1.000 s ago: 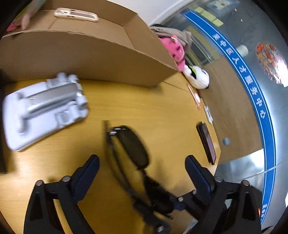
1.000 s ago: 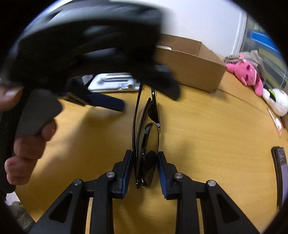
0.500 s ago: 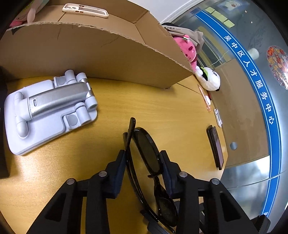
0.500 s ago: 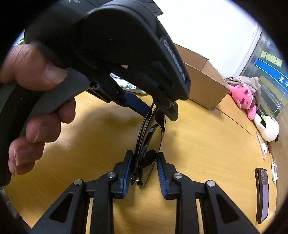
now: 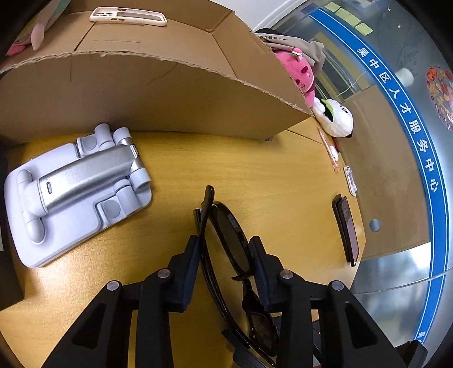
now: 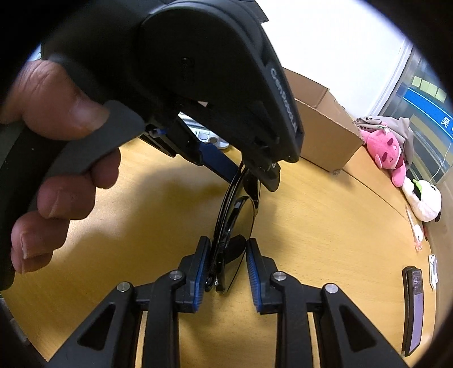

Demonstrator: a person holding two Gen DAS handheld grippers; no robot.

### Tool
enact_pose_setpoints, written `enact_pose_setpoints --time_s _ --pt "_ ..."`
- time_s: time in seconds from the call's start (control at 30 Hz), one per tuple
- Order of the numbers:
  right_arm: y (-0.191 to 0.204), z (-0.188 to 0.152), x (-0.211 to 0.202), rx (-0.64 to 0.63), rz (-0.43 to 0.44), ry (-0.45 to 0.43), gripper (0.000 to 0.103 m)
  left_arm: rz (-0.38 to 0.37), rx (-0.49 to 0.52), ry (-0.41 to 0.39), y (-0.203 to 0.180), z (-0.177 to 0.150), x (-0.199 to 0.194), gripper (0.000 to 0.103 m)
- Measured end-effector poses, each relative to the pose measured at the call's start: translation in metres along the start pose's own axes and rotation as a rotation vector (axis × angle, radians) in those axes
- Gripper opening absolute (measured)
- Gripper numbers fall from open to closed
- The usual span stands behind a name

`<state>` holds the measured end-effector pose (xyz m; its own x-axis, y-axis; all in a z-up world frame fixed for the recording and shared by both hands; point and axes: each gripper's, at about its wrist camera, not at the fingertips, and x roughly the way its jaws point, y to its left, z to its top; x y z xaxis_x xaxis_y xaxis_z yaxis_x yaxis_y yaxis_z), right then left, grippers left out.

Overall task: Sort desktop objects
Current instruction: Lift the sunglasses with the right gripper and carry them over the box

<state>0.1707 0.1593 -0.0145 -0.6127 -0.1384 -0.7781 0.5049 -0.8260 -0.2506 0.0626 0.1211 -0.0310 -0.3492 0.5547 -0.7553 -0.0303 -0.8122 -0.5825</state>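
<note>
The black sunglasses are pinched from both ends over the wooden desk, just in front of the cardboard box. One lens is clamped by the left gripper, with the pads pressed against the frame and the folded temple. The other end is sat between the fingers of the right gripper: the left pad is touching the frame, but a sliver of gap shows at the right pad, so how firm that grip is can't really be told. Left of the box's front wall, a grey phone stand is laid flat on the desk. A white phone case is seen on the box flap, and a pink plush and a white plush are parked right of the box. A dark phone is lying further right near the desk edge.
</note>
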Motion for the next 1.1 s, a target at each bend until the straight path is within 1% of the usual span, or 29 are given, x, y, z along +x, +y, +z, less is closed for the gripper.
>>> enact_pose_setpoints --time_s 0.13,0.23,0.4,0.5,0.57,0.67,0.73,0.9,1.1 --pt "-0.005 0.004 0.002 -0.001 0.001 -0.004 0.025 0.004 0.001 -0.007 -0.002 0.003 -0.004 0.036" --pt "-0.009 0.010 -0.004 0.004 -0.008 -0.025 0.025 0.000 0.017 -0.033 -0.010 0.009 -0.015 0.036" --pt "-0.022 0.034 -0.020 0.014 -0.035 -0.086 0.025 -0.006 0.059 -0.092 -0.032 0.034 -0.040 0.036" --pt "-0.038 0.056 -0.027 0.040 -0.039 -0.124 0.025 -0.015 0.085 -0.131 -0.044 0.059 -0.057 0.036" --pt "-0.050 0.075 -0.033 0.055 -0.050 -0.166 0.024 -0.019 0.104 -0.149 -0.052 0.079 -0.067 0.036" --pt "-0.071 0.103 -0.037 0.087 -0.047 -0.216 0.024 -0.002 0.149 -0.197 -0.069 0.110 -0.082 0.036" --pt "-0.084 0.118 -0.038 0.112 -0.036 -0.240 0.025 0.006 0.164 -0.214 -0.077 0.128 -0.087 0.036" --pt "-0.117 0.158 -0.034 0.159 -0.031 -0.283 0.024 0.002 0.159 -0.212 -0.086 0.184 -0.091 0.036" --pt "-0.150 0.200 -0.017 0.202 -0.007 -0.282 0.024 0.016 0.143 -0.203 -0.089 0.240 -0.090 0.036"
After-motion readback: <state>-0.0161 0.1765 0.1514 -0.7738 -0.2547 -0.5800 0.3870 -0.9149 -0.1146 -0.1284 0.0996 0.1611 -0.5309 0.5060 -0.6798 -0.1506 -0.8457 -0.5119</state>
